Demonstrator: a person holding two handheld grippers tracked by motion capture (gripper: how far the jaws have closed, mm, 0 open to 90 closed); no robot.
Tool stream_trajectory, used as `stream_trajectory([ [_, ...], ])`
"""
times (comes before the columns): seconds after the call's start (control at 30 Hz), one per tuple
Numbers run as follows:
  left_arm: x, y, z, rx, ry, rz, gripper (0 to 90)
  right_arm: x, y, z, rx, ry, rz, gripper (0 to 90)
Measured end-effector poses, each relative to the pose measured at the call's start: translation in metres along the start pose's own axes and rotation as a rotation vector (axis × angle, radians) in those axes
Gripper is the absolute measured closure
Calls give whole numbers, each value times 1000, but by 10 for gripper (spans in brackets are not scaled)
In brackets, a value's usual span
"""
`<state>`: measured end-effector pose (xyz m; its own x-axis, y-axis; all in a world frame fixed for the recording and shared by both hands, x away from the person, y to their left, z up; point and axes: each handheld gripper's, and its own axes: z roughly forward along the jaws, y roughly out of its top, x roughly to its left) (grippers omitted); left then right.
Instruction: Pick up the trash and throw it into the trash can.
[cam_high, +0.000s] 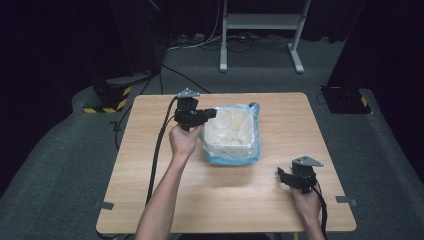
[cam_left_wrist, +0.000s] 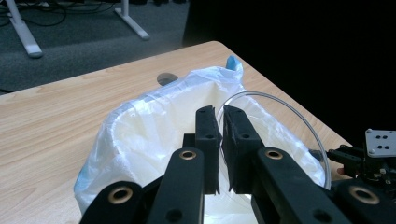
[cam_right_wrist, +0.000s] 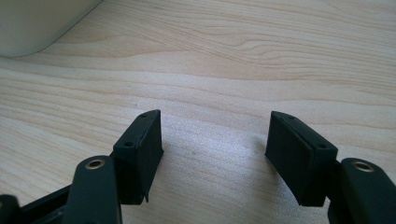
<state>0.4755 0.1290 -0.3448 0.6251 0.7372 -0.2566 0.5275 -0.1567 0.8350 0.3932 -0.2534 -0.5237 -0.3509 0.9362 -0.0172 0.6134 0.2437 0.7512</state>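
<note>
Step in hand: your left gripper (cam_left_wrist: 221, 122) is clamped on the rim of a clear plastic lid (cam_left_wrist: 299, 122), holding it over the bag-lined white bin (cam_high: 231, 134) mid-table. Your right gripper (cam_right_wrist: 214, 156) rests spread and empty on the wooden table (cam_high: 260, 195). Next, judged: lower the lid into the liner, then release.

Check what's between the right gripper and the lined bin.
Only bare wooden table: in the high view nothing lies between the right gripper and the bag-lined bin.
</note>
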Motion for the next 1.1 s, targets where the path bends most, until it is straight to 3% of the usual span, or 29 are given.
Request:
stream_trajectory([
  [0.67,6,-15,25,21,19,-19,838,0,0,0,0,0,2,358],
  [0.87,6,-20,31,38,30,1,833,0,0,0,0,0,1,358],
  [0.97,7,-22,34,48,39,1,798,0,0,0,0,0,1,358],
  [1.03,7,-24,34,48,46,3,705,0,0,0,0,0,2,358],
  [1.1,7,-25,33,45,51,3,687,0,0,0,0,0,2,358],
])
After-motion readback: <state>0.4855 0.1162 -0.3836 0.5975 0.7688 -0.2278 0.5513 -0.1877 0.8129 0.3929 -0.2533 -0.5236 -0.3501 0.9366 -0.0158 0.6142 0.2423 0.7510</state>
